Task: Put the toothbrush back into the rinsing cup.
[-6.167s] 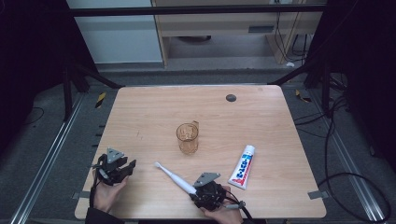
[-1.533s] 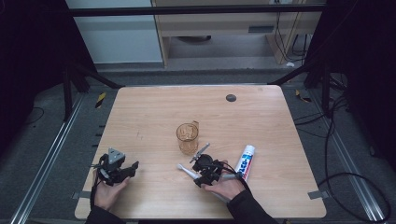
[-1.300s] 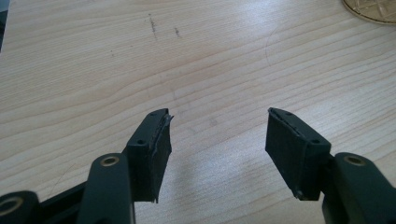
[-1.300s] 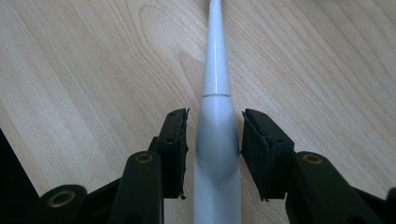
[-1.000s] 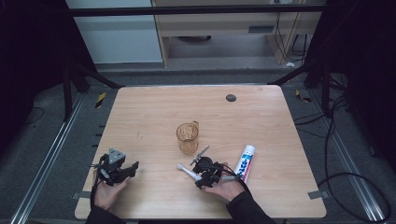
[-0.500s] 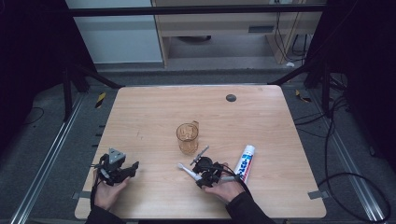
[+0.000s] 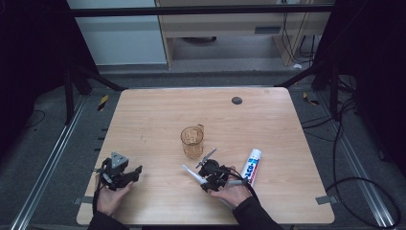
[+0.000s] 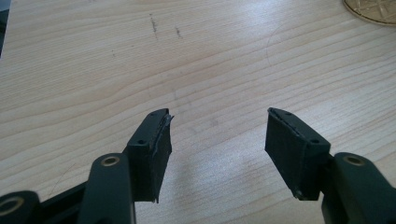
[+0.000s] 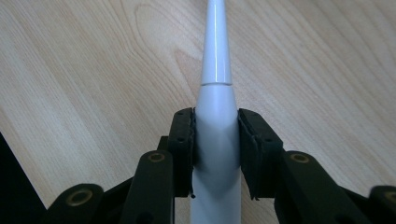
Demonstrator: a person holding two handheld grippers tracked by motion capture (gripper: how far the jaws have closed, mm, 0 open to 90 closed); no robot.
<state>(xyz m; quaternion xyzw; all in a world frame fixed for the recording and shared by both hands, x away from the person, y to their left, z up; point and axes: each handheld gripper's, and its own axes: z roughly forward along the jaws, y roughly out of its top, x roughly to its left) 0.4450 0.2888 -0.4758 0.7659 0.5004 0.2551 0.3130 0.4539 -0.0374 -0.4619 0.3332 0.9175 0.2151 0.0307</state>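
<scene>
1. Right claw clamped on white toothbrush handle, low over worktop; jaws just closed in.
2. Confirm firm squeeze, then lift straight, clearing amber cup.
3. Left claw open, empty.

Lab – framed test table, floor cables.

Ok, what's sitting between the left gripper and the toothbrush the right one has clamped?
Nothing: in the high view, bare table runs from the left gripper to the toothbrush. The glass mug stands farther back, off that line.
</scene>
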